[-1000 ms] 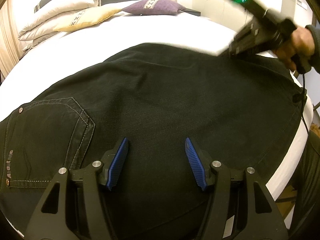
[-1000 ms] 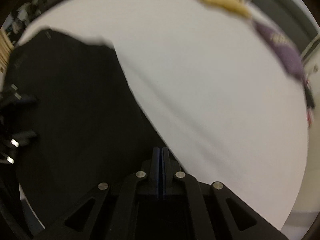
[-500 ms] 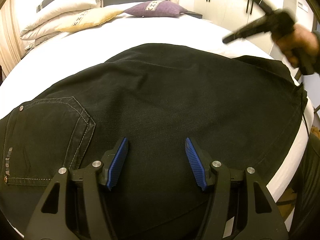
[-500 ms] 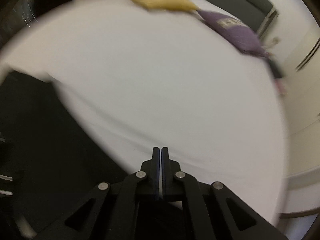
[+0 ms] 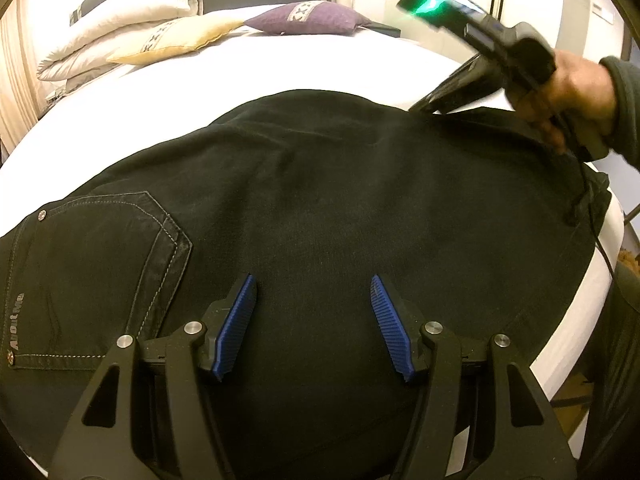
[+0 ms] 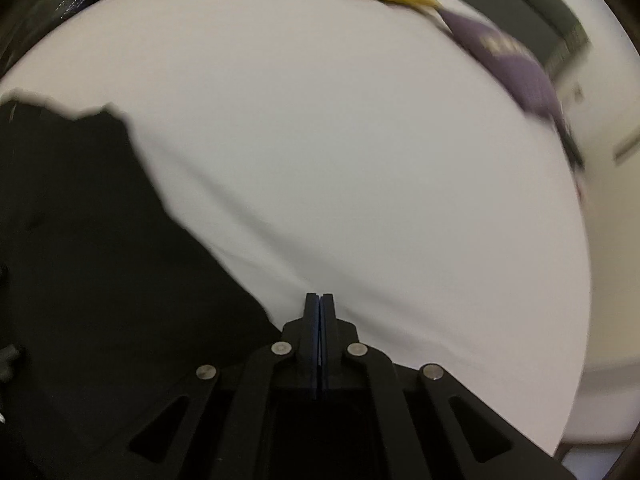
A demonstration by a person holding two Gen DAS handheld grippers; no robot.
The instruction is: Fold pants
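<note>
Black jeans (image 5: 328, 200) lie flat across the white bed (image 5: 280, 64), with a back pocket (image 5: 100, 264) at the left. My left gripper (image 5: 314, 292) is open just above the fabric near the front edge, holding nothing. My right gripper (image 6: 320, 300) is shut with nothing visible between its pads; it hovers at the jeans' far edge (image 6: 192, 232). In the left wrist view its body (image 5: 480, 48) sits at the far right edge of the jeans, held by a hand (image 5: 576, 92).
White and yellow pillows (image 5: 132, 36) and a purple cushion (image 5: 308, 18) lie at the head of the bed. The bed's right edge (image 5: 600, 288) drops off beside the jeans. A cable (image 5: 596, 224) hangs there.
The right gripper swung up away from the jeans, then came back down to their far right edge. The left gripper and the jeans have stayed in place.
</note>
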